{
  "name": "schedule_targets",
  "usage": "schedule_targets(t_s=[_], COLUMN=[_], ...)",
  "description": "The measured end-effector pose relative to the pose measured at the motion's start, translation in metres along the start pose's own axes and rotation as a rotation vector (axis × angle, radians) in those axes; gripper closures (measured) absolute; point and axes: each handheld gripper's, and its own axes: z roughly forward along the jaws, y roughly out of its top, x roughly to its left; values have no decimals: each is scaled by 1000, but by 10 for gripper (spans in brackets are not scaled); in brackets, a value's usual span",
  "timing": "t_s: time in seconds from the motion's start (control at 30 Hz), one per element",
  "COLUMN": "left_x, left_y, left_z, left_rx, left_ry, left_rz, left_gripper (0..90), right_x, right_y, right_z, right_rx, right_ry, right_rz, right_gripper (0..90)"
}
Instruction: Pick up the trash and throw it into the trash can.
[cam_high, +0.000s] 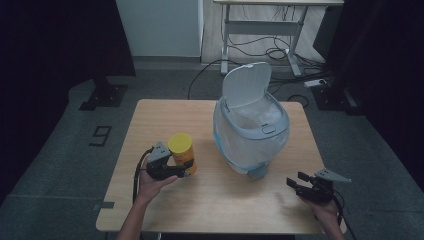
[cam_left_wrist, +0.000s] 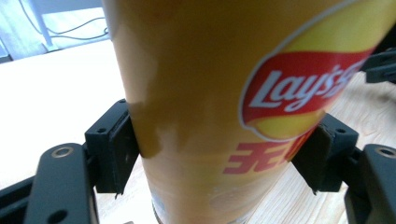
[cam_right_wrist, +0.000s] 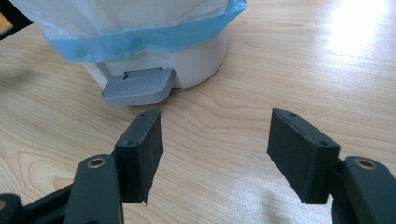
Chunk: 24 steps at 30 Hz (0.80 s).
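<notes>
The left gripper (cam_high: 176, 169) has its fingers (cam_left_wrist: 114, 147) closed against both sides of a yellow chip can (cam_high: 182, 152), which stands upright on the counter (cam_high: 165, 115), just left of the pedal bin (cam_high: 250, 125). The bin's lid is raised and a blue-edged liner is folded over its rim. The right gripper (cam_high: 296, 181) hovers to the right of the bin's grey pedal (cam_right_wrist: 137, 86), its fingers (cam_right_wrist: 301, 154) spread wide apart with nothing between them but bare wood.
</notes>
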Motion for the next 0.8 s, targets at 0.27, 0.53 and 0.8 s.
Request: schedule_targets(t_s=[0.27, 0.53, 0.8], left_x=[-4, -7, -12], left_y=[17, 33, 50], left_z=[-5, -8, -11], left_rx=[-14, -32, -54], left_ry=[-10, -19, -25], left_rz=[7, 21, 40], left_gripper=[244, 245, 245], right_x=[0, -2, -3], right_y=[-1, -2, -2], right_z=[2, 2, 3], right_rx=[7, 11, 19], right_ry=[4, 2, -1], right_rz=[-1, 5, 7], right_gripper=[350, 350, 349])
